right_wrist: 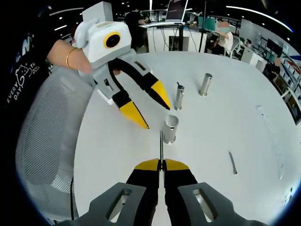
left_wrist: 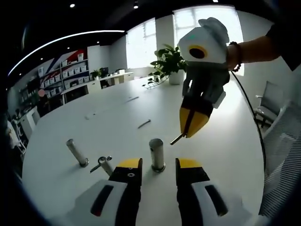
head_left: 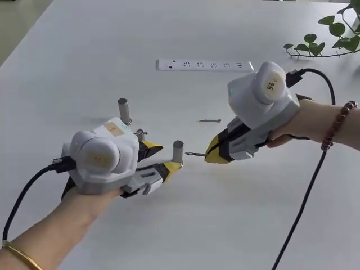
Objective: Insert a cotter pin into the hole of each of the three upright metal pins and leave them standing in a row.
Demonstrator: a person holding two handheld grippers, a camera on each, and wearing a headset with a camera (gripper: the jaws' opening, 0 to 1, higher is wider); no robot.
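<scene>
By my reading you are about 1/3 of the way through. 3 short upright grey metal cylinders stand in a slanted row on the white table (head_left: 84, 50). The middle pin (head_left: 140, 135) already carries a thin cross-piece through its top, which looks like a seated cotter pin. The far pin (head_left: 123, 111) is bare, and the near pin (head_left: 178, 152) is the one in hand. Your right tool (head_left: 216, 153) has its jaws pressed together on a thin steel cotter pin (head_left: 195, 153). It holds the cotter pin level, with the free end just beside the near pin's upper part, though I cannot tell whether the tip has entered the hole. Your left tool (head_left: 167, 156) is spread. In the left gripper view its yellow-tipped jaws flank the near pin's base with a gap on each side, so it grips nothing. A spare cotter pin (head_left: 210, 120) lies flat on the table beyond your right tool, well apart from the row, and I take it to be meant for the far pin. That leaves 2 insertions: this one to finish, then the far pin. As for writing, the round yellowish sticker (head_left: 272, 84) on top of your right tool bears 2 digits, possibly "56", but they are too blurred to be sure. The small tan sticker (head_left: 114, 129) on your left tool is unreadable. In the right gripper view the dark shirt (right_wrist: 21, 89) has white print in which "EVERY DAY" can be made out. The white power strip (head_left: 205, 65) farther back shows no legible marking.
</scene>
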